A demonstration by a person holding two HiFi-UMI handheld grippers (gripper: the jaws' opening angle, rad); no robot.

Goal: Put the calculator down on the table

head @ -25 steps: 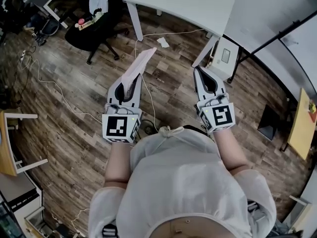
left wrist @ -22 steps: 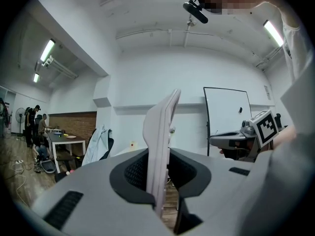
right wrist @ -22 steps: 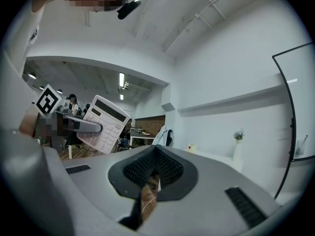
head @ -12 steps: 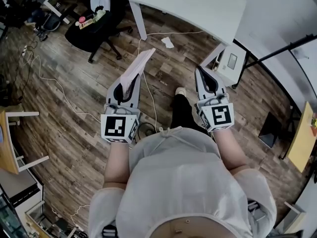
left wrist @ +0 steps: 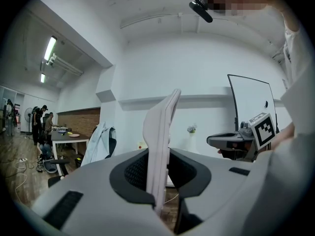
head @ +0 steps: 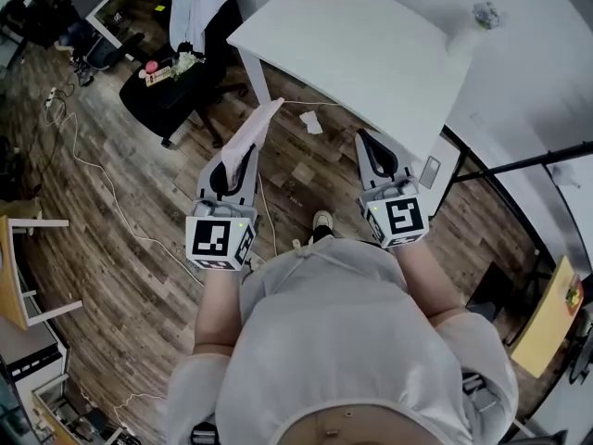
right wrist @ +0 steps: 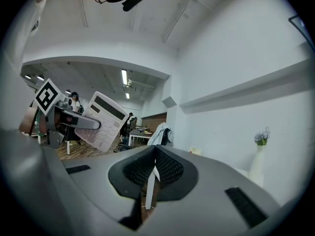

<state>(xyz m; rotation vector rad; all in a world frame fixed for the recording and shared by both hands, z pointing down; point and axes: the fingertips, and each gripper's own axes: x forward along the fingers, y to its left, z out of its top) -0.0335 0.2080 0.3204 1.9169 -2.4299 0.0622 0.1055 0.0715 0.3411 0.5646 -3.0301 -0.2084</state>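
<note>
- Left gripper [head: 233, 161] is out in front, pointing level, its jaws pinching the calculator [head: 258, 128] by the near end.
- In the left gripper view the calculator stands edge-on between the dark pads, sticking up and forward past the jaw tips, tilted a little to the right.
- From the right gripper view you get its face instead: display strip at the top, rows of keys below, the whole thing slanted.
- So the calculator is up in the air over the wooden floor [head: 139, 248], not on anything; its far end sits just short of the white desk [head: 371, 54].
- Right gripper [head: 368, 141] rides alongside, well apart from the calculator, jaws pressed together with nothing between them.
- A vase [right wrist: 258, 168] stands on the desk's far side; a black office chair [head: 171, 95] is off to the left.
</note>
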